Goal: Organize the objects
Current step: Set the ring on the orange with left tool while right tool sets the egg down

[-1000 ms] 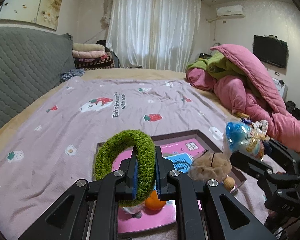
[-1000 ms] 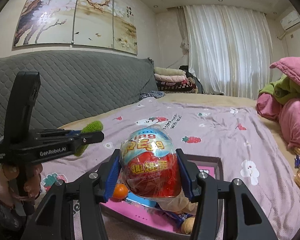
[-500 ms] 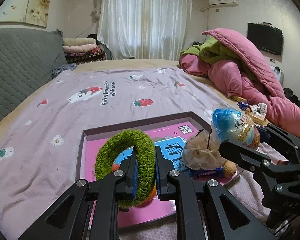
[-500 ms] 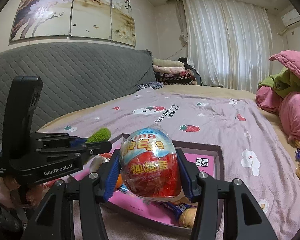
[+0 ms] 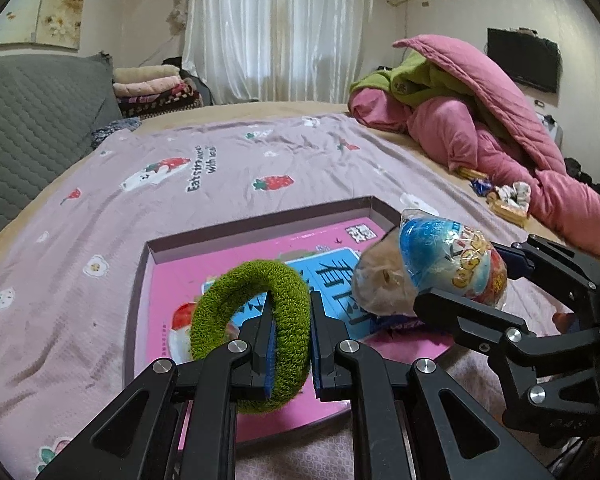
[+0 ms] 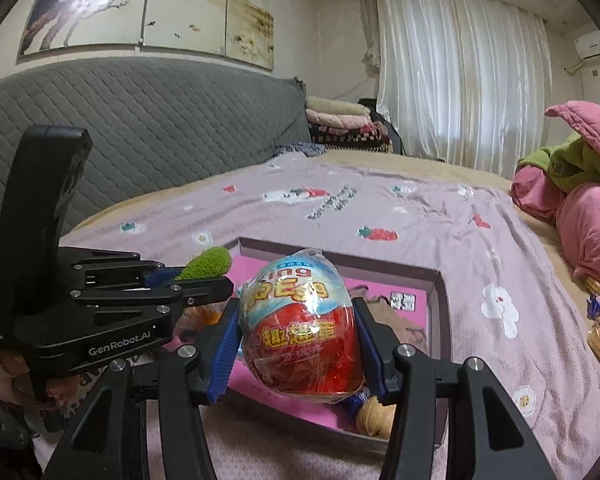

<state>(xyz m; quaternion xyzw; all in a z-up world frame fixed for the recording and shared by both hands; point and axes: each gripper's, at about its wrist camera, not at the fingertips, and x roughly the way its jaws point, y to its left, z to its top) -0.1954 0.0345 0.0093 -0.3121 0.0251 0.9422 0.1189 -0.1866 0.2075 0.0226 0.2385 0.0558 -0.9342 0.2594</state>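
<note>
In the left wrist view, the left tool (image 5: 291, 344) is clenched on a green fuzzy ring (image 5: 256, 320) at 6 o'clock, above the pink-lined tray (image 5: 260, 226) on the bed (image 5: 100, 208). In the right wrist view, the right tool (image 6: 296, 332) grasps a wrapped toy egg (image 6: 300, 324) at centre, over the tray's near edge, with the left tool at 9 o'clock.
</note>
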